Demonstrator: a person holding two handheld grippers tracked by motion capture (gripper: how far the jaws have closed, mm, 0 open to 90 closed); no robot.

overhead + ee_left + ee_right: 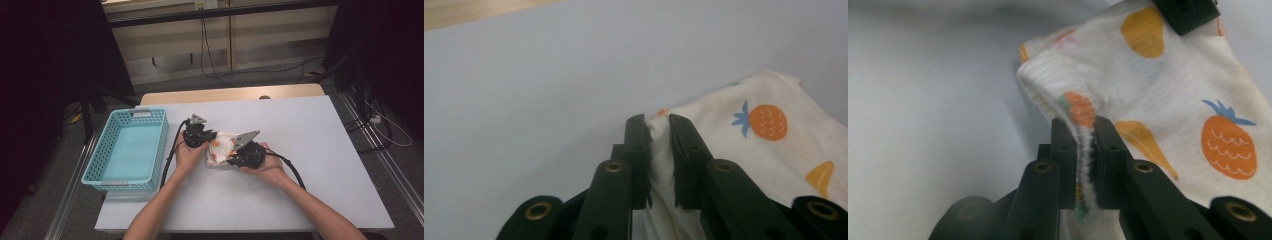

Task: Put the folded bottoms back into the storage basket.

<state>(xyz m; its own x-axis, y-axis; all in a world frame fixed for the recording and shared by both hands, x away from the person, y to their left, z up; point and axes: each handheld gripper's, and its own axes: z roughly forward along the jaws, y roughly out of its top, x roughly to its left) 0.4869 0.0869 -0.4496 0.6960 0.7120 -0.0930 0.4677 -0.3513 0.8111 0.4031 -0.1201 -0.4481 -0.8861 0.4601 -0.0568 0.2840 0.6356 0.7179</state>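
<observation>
A cream cloth (221, 146) printed with orange pineapples and yellow fruit lies folded on the white table (310, 150), between my two grippers. My left gripper (206, 138) is shut on the cloth's far left corner; in the left gripper view the fabric (749, 135) is pinched between the black jaws (657, 125). My right gripper (233, 159) is shut on the cloth's near edge, and in the right gripper view a ribbed fold (1078, 115) of the cloth is squeezed at the gripper (1084, 129). The other gripper's tip (1188, 12) shows at the top of that view.
A light blue plastic basket (102, 160) stands open at the table's left edge. A wooden strip (230, 94) runs along the table's far side. Cables lie on the floor beyond and to the right.
</observation>
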